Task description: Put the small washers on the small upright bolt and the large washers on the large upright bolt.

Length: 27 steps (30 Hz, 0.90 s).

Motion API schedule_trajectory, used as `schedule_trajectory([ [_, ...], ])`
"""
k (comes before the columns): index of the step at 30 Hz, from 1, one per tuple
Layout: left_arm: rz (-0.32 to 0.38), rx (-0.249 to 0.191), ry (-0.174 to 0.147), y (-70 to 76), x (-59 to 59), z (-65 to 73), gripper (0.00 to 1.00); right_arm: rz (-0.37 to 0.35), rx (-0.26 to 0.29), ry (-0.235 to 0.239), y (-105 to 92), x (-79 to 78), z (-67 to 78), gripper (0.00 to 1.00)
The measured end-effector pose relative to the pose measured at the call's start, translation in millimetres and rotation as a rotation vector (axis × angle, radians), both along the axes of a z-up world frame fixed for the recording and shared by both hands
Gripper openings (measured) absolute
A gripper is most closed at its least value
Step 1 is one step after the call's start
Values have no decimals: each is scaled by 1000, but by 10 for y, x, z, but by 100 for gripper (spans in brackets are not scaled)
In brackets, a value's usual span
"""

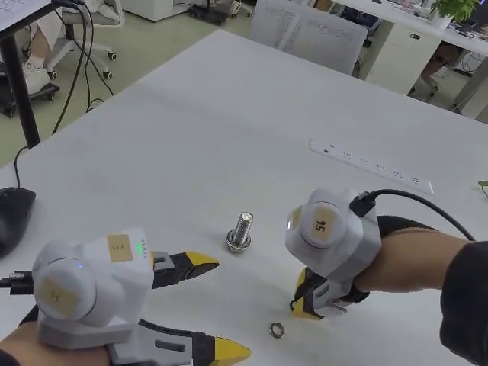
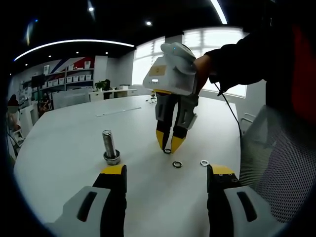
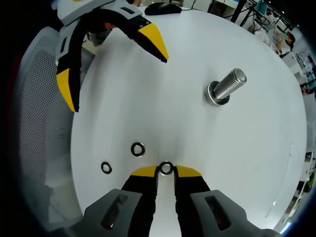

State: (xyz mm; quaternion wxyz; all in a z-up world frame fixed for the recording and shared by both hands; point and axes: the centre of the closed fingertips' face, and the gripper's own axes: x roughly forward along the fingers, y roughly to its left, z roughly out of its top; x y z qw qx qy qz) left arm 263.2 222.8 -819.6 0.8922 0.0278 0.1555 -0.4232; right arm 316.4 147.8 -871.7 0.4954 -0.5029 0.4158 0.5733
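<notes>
One upright silver bolt stands mid-table with a washer around its base; it also shows as the bolt and the bolt. My right gripper points down at the table, its yellow tips closed around a washer that lies on the surface, the same washer. Two loose washers lie just beside it; one washer shows near the front edge. My left gripper is open and holds nothing, level with the table and aimed at the right gripper.
A white power strip lies at the far right of the white table. A black mouse sits at the left edge. Office chairs and desks stand beyond the table.
</notes>
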Motion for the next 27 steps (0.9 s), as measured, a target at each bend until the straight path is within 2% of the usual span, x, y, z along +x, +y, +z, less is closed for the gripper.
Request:
schedule_trajectory([
  [13,-17,-1,0,-35,5,-16,65,-27,-6,1,-172,-52,100,14],
  [27,-30,2,2,-66,-2,-16,65,-79,-17,-2,-447,-66,175,14],
])
